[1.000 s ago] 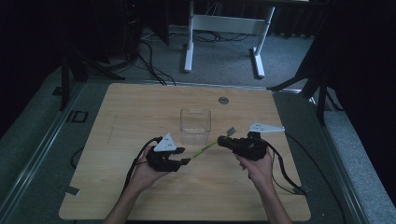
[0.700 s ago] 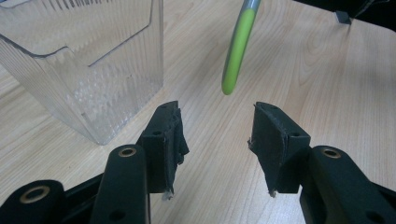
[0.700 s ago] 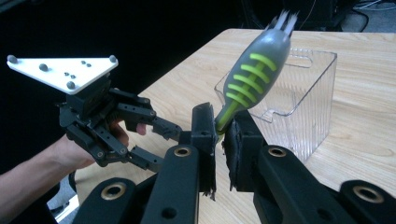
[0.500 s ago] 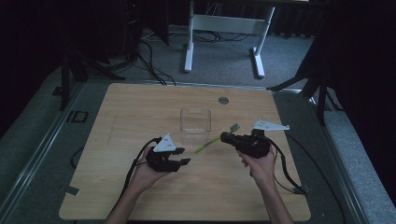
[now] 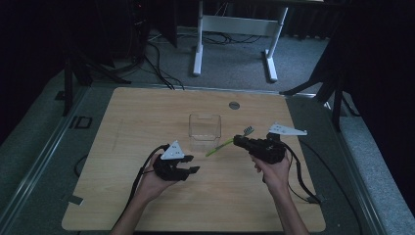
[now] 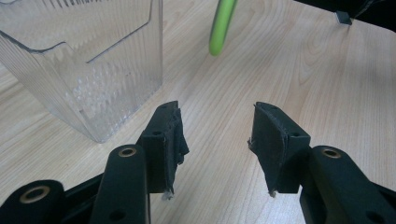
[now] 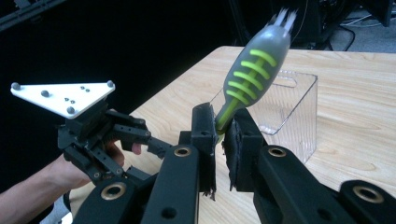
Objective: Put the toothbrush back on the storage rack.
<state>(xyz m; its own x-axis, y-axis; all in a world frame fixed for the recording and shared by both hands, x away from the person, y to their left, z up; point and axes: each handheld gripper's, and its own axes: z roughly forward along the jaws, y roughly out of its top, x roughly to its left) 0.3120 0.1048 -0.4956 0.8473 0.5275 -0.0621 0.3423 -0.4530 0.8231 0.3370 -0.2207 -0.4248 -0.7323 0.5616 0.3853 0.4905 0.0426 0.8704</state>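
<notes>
Pinching toothbrush (image 7: 250,74) at the slim green neck with right gripper (image 7: 223,126), bristles raised just right of clear container (image 5: 204,131); left gripper (image 6: 217,133) spread, empty; judged light, stiff, slick plastic, likely to pivot, better held lower on handle.

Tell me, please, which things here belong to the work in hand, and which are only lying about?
In the work:
- toothbrush, green and grey, clamped in the right gripper
- clear plastic holder, standing on the table
- left gripper, jaws apart, nothing between them

Lying about:
- round grey disc set in the tabletop
- white frame legs on the floor beyond
</notes>
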